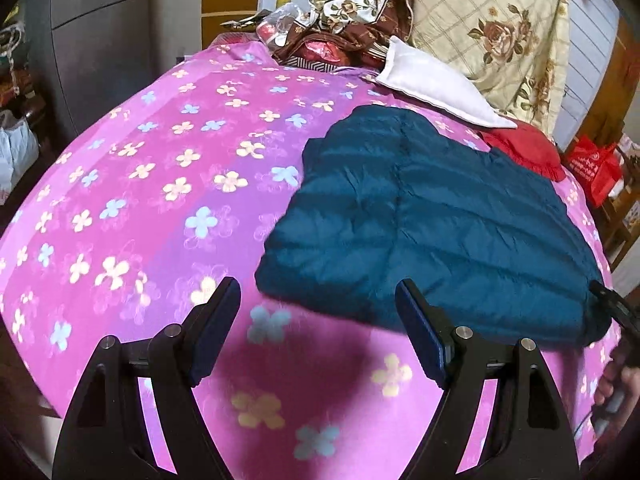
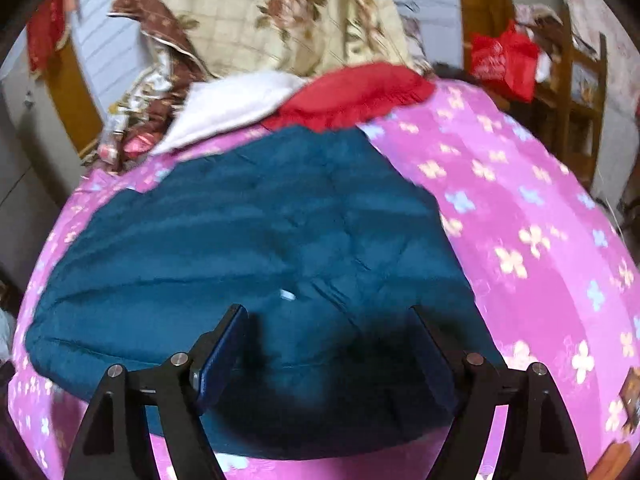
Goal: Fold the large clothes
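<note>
- A teal quilted jacket (image 1: pixel 432 216) (image 2: pixel 248 248) is being seen lying folded and flat on the bed, toward its right side and reaching close to the near edge.
- The jacket is being carried by a pink flowered bedsheet (image 1: pixel 160 184) (image 2: pixel 540 240) that is covering the bed.
- The left gripper (image 1: pixel 318 320) is being held spread wide above bare sheet just beside the jacket's near left corner; nothing is being pinched.
- The right gripper (image 2: pixel 328 344) is being held spread over the jacket's near edge, with nothing being gripped between its fingers.
- A red cloth (image 1: pixel 524 148) (image 2: pixel 352 96) is being touched by the jacket's far edge.
- A white pillow (image 1: pixel 436 84) (image 2: pixel 224 108) is being seen just beside the red cloth, at the head of the bed.
- A cream flowered quilt (image 1: pixel 492 28) (image 2: pixel 288 12) is being seen piled behind the pillow.
- A red bag (image 1: pixel 596 164) (image 2: pixel 504 60) is being seen off the bed's right edge.
</note>
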Available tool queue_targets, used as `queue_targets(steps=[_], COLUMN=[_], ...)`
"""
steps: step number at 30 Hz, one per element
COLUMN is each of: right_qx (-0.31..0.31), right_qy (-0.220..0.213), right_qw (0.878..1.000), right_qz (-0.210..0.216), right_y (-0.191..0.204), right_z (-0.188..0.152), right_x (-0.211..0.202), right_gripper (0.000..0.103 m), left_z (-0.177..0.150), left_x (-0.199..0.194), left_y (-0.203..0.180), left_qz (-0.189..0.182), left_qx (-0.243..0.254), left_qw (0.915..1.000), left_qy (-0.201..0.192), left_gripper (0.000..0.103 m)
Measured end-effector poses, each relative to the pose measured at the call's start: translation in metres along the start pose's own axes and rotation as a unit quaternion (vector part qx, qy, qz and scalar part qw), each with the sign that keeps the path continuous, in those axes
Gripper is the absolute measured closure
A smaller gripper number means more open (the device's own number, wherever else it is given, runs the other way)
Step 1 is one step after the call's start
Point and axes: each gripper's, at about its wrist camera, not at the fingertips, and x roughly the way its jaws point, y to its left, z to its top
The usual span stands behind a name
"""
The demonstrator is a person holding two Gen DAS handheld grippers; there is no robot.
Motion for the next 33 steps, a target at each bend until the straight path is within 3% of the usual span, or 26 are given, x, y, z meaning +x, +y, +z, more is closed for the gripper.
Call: queue_targets(steps=[3, 5, 6, 7, 8, 10, 15, 19, 24, 28, 33], right_qx=[0.021, 0.024, 0.027, 0.047, 0.092, 0.148, 0.078, 0.0, -0.033, -0.012, -0.007], right_qy=[0.023, 0.033, 0.042, 0.06, 0.076, 0.077, 0.003, -0.028, 0.005, 0.068, 0.044], right_qw=[1.0, 0.999, 0.998, 0.997, 0.993, 0.985, 0.996, 0.999, 0.999, 0.997, 0.998], right_qz=[0.003, -0.024, -0.039, -0.034, 0.002, 0.031, -0.048, -0.021, -0.017, -0.045, -0.043], right_y=[-0.029, -0.044, -0.051, -0.063, -0.081, -0.1, -0.077, -0.033, -0.001, -0.015, -0.017], right_z=[-0.01, -0.014, -0.014, -0.015, -0.018, -0.022, -0.026, -0.031, -0.043, -0.047, -0.05], right_x=[0.014, 0.018, 0.021, 0.027, 0.03, 0.022, -0.039, -0.073, -0.046, 0.001, -0.032], right_gripper=[0.028, 0.028, 0.02, 0.016, 0.016, 0.017, 0.02, 0.02, 0.02, 0.02, 0.02], left_z=[-0.01, -0.015, -0.018, -0.021, -0.022, -0.028, -0.04, -0.053, -0.069, -0.077, -0.082], left_x=[-0.009, -0.011, -0.013, -0.015, -0.018, -0.026, -0.041, -0.045, -0.062, -0.075, -0.077], left_y=[-0.003, -0.004, -0.005, -0.005, -0.005, -0.004, 0.004, 0.003, -0.004, -0.004, -0.001], left_qz=[0.001, -0.002, -0.003, -0.004, -0.006, -0.01, -0.011, -0.007, 0.001, 0.005, 0.009], left_qx=[0.007, 0.011, 0.013, 0.013, 0.011, 0.006, -0.013, -0.026, -0.013, -0.006, -0.004], left_qw=[1.0, 0.9999, 0.9999, 0.9999, 0.9999, 0.9999, 0.9998, 0.9996, 0.9998, 0.9998, 0.9997], left_qy=[-0.003, 0.0, 0.001, 0.0, -0.001, -0.005, -0.004, -0.004, -0.015, -0.02, -0.022], left_gripper=[0.023, 0.023, 0.023, 0.023, 0.023, 0.023, 0.023, 0.023, 0.023, 0.023, 0.023])
